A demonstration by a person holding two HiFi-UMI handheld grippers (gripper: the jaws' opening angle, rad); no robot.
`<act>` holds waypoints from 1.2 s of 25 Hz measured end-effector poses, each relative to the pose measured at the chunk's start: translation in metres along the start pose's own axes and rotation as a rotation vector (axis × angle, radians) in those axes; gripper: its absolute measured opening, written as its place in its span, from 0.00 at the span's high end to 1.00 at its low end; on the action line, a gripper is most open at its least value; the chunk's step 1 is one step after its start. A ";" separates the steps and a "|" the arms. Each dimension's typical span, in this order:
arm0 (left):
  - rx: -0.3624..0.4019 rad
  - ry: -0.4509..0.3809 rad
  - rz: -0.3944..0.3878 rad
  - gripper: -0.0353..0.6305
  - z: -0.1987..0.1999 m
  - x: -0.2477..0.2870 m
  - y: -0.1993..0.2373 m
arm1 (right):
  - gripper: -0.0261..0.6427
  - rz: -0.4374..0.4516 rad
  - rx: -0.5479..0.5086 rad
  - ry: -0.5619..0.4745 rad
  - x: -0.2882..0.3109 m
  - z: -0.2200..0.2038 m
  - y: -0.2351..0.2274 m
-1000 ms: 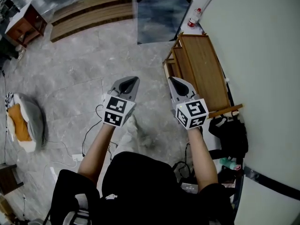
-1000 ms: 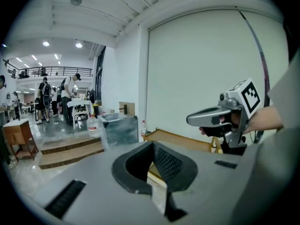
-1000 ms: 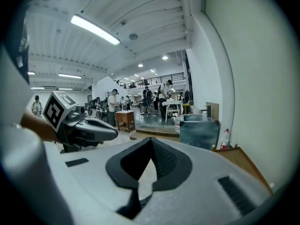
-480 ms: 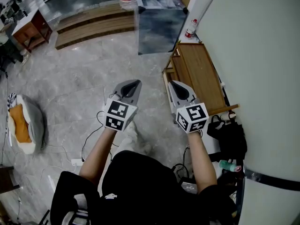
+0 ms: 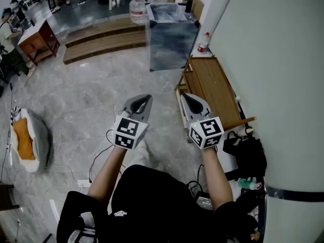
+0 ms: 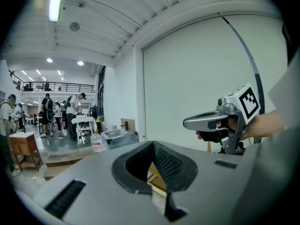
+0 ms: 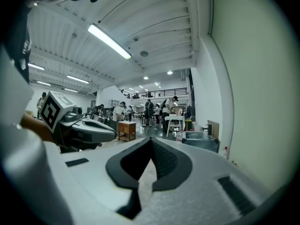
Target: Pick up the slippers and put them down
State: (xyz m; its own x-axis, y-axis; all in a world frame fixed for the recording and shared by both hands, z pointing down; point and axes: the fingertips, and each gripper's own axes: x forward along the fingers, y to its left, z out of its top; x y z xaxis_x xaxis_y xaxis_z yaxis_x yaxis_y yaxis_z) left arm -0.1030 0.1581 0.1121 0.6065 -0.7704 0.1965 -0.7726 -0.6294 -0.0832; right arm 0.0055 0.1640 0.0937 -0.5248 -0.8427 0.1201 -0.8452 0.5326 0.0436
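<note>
No slippers show in any view. My left gripper (image 5: pixel 145 99) and right gripper (image 5: pixel 185 96) are held side by side at chest height over the grey stone floor, pointing away from me, nearly level. Both are shut with nothing between the jaws. In the left gripper view the dark pads meet at the left gripper's tip (image 6: pixel 152 145), and the right gripper (image 6: pixel 188 123) floats beside it against the white wall. In the right gripper view the right gripper (image 7: pixel 151 141) is likewise shut, with the left gripper (image 7: pixel 111 134) at its left.
A low wooden rack (image 5: pixel 212 91) stands along the white wall (image 5: pixel 273 59) just right of the right gripper. A dark glass-sided box (image 5: pixel 171 39) and a water jug (image 5: pixel 136 10) lie ahead. A cushioned pet bed (image 5: pixel 28 140) sits far left; a black bag (image 5: pixel 250 153) and cables lie near my feet.
Both grippers have risen together and stayed shut. The head view has tilted up, showing more of the far room and the box ahead.
</note>
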 end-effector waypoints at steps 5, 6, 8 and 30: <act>0.017 -0.015 0.011 0.94 0.007 -0.010 0.000 | 0.97 -0.002 -0.008 -0.022 -0.005 0.009 0.006; 0.021 -0.019 0.013 0.94 0.009 -0.011 0.000 | 0.97 -0.004 -0.009 -0.024 -0.006 0.010 0.006; 0.025 -0.026 0.016 0.94 0.012 -0.012 0.001 | 0.97 -0.007 -0.009 -0.027 -0.008 0.010 0.006; 0.038 -0.041 0.022 0.94 0.022 -0.012 0.005 | 0.97 -0.004 -0.005 -0.036 -0.007 0.013 0.008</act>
